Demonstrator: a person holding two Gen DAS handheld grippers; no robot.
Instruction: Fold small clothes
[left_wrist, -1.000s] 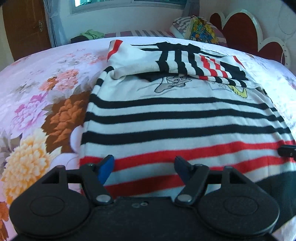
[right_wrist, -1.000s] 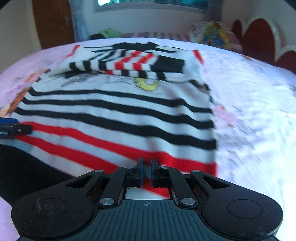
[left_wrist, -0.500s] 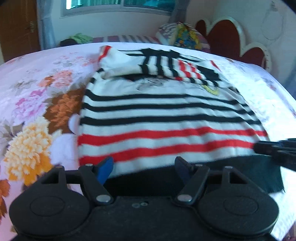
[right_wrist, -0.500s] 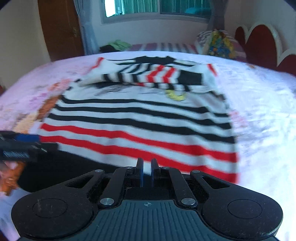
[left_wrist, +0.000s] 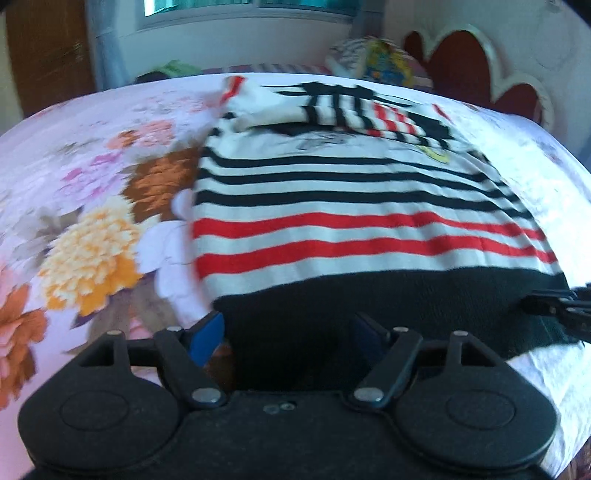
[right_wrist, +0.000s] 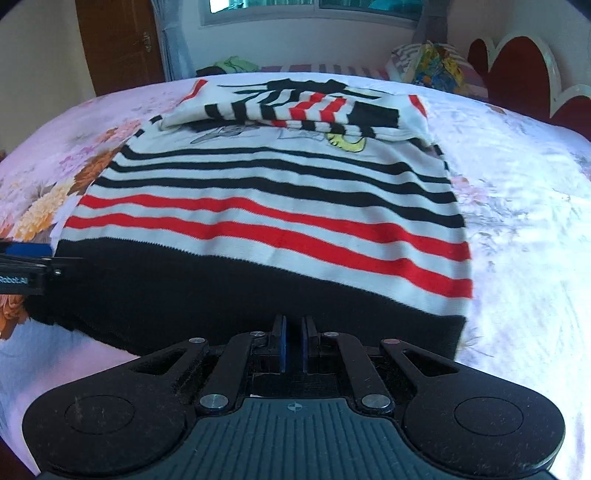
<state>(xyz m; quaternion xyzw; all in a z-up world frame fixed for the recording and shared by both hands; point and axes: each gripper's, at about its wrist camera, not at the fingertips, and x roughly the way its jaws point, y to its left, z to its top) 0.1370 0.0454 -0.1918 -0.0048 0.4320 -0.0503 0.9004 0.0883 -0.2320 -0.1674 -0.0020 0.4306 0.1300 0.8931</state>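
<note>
Both grippers drawn back, striped sweater (left_wrist: 351, 229) now ahead.

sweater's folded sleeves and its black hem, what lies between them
In the right wrist view, the sweater's own body: a cartoon print, then black and red stripes.

A sweater (right_wrist: 273, 206) is spread flat on the bed (right_wrist: 517, 206), its hem nearest the cameras. Its sleeves (right_wrist: 295, 107) are folded across the chest at the far end. Pillows (right_wrist: 432, 66) are placed beyond it, before the headboard (right_wrist: 524, 62) at far right. A small heap of clothes (right_wrist: 232, 66) is seen behind, at left.
</note>
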